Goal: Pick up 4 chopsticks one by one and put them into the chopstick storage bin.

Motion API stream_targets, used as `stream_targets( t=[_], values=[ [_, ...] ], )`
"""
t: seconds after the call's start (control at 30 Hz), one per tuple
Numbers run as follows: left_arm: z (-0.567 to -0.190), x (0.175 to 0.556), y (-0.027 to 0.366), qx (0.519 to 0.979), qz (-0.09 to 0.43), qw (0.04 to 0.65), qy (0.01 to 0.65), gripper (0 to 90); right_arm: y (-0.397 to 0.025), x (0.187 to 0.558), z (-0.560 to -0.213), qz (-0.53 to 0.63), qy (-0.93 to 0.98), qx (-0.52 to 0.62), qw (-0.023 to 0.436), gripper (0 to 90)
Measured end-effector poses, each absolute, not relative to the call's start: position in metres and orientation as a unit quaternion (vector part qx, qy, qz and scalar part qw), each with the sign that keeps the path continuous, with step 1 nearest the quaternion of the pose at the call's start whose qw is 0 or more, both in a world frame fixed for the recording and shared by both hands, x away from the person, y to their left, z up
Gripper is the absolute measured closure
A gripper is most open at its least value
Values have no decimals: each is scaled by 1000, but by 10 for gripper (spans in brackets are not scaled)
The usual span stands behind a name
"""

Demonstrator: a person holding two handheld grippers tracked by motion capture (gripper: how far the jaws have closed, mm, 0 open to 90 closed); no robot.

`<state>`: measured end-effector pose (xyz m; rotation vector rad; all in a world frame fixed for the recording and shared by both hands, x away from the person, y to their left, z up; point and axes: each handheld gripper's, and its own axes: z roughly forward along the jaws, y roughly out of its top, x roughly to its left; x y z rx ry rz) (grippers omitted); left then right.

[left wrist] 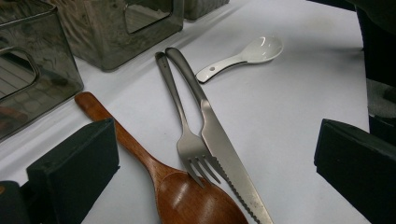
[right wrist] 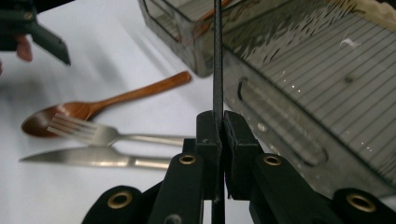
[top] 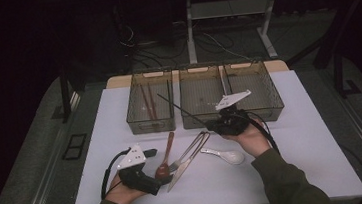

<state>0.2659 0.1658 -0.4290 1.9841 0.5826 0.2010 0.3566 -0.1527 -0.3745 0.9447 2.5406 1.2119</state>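
White tabletop [top: 293, 136] carries the whole arrangement, seen from the high view with both forearms entering at the bottom edge. Nearest the person, the left gripper [top: 162, 180] rests low over the table in the left hand [top: 122, 192]; in the left gripper view its two black jaws stand wide apart with nothing between them, framing the cutlery ahead. Just beside that gripper lies a wooden spoon [left wrist: 187, 196], bowl toward the person and handle running away toward the baskets. Right of it a metal fork [left wrist: 184, 126] and a serrated knife [left wrist: 224, 149] lie side by side, touching along their handles, the fork tines overlapping the rim of the spoon bowl. Farther right on the table sits a white ceramic spoon [top: 224, 154], apart from the other pieces. Beyond the cutlery, the right hand [top: 252, 138] holds the right gripper [right wrist: 221, 135] above the table; in the right gripper view its jaws are clenched on a thin black chopstick [right wrist: 217, 60], which in the high view slants up and to the left across the basket fronts. At the far side stand three translucent grey baskets in a row: the left basket [top: 135, 119] holds a pair of brown chopsticks [top: 148, 102], the middle basket [top: 187, 121] sits directly ahead of the held stick, and the right basket [top: 272, 101] stands touching it.
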Motion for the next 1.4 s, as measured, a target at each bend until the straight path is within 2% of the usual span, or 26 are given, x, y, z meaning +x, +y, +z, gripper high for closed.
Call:
stream_targets(
  t=[0.7,1.4],
  values=[
    [-427,265,166,818,82,516,240,0,-92,409,-346,409,841,339,102,855],
    [-426,265,167,819,79,519,231,0,-7,456,-371,393,839,364,97,855]
  ],
)
